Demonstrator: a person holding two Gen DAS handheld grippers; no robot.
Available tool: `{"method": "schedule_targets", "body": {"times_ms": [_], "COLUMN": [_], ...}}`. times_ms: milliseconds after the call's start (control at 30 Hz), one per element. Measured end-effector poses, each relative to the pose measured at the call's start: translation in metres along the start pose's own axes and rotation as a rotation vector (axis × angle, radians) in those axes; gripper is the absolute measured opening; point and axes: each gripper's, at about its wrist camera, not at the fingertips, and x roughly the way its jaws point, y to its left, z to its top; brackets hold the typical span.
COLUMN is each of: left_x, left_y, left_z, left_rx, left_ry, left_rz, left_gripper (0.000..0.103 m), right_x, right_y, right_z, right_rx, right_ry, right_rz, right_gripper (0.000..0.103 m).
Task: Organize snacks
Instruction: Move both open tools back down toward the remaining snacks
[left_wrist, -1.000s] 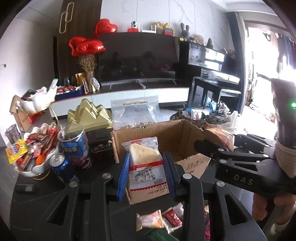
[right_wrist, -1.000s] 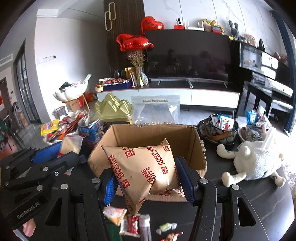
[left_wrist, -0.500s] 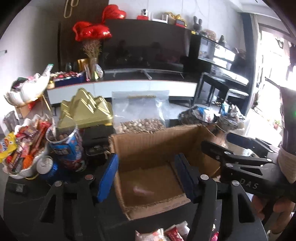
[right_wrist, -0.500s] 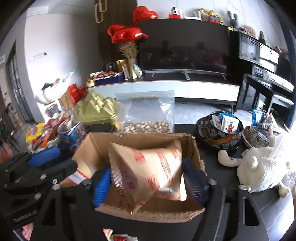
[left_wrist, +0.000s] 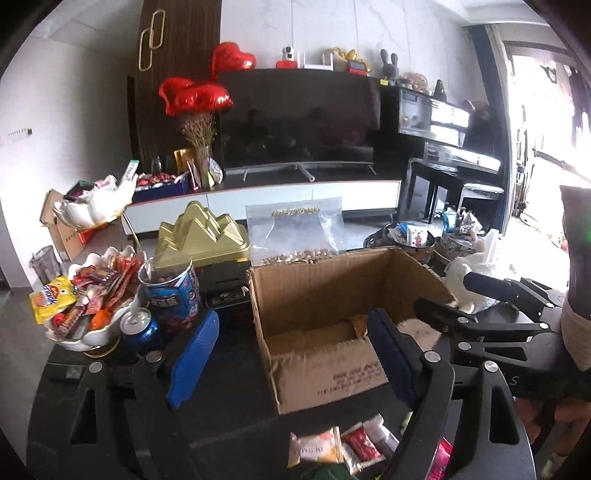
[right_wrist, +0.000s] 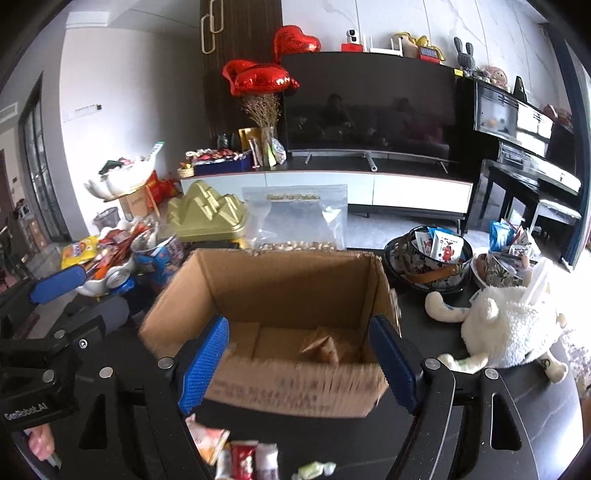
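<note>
Blue ribbed pads on both grippers, spread wide, nothing between them. Left gripper (left_wrist: 291, 350) has just been opening further; its jaws stand either side of the cardboard box (left_wrist: 317, 295) as the left wrist camera sees it, pads not pressing on the walls. Right gripper (right_wrist: 299, 365) has been opening too, and hangs released in front of the same box, the box's near wall showing between its pads in that camera's picture.

Open room: bare dark table (right_wrist: 517, 417) between the box's right wall and the plush lamb (right_wrist: 509, 332); a narrower dark strip on the box's left side, up to the blue can (left_wrist: 138, 328) and the blue tub (left_wrist: 171, 291).

Box top is open, flaps out. A tan packet (right_wrist: 325, 345) lies on the box floor near the right-hand corner, below and beyond the right gripper's pads; in the left view only its orange-tan edge shows beside the left gripper's right pad.

Loose small snack packets (left_wrist: 332, 446) lie on the table just in front of the box, close under both grippers.

Behind the box: a clear bag of nuts (right_wrist: 295, 221) and a gold tin (right_wrist: 207, 214). Left of it, a white bowl of snacks (left_wrist: 88, 306). Right, patterned bowls of sachets (right_wrist: 432, 254).
</note>
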Motion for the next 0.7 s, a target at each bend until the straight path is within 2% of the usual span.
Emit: {"method": "schedule_targets", "body": {"times_ms": [267, 633, 700], "left_x": [-0.044, -0.079, -0.083], "left_y": [-0.008, -0.019, -0.022], "left_z": [-0.019, -0.050, -0.057], "left_rx": [0.015, 0.001, -0.002], "left_ry": [-0.034, -0.016, -0.005], "left_rz": [-0.002, -0.021, -0.025], "left_gripper": [0.087, 0.089, 0.090], "right_x": [-0.044, -0.084, -0.089], "right_y": [0.008, 0.015, 0.017], "right_z": [-0.019, -0.056, -0.063], "right_rx": [0.008, -0.014, -0.015], "right_ry": [-0.030, -0.019, -0.015], "right_rz": [0.033, 0.047, 0.049], "right_gripper": [0.079, 0.079, 0.083]}}
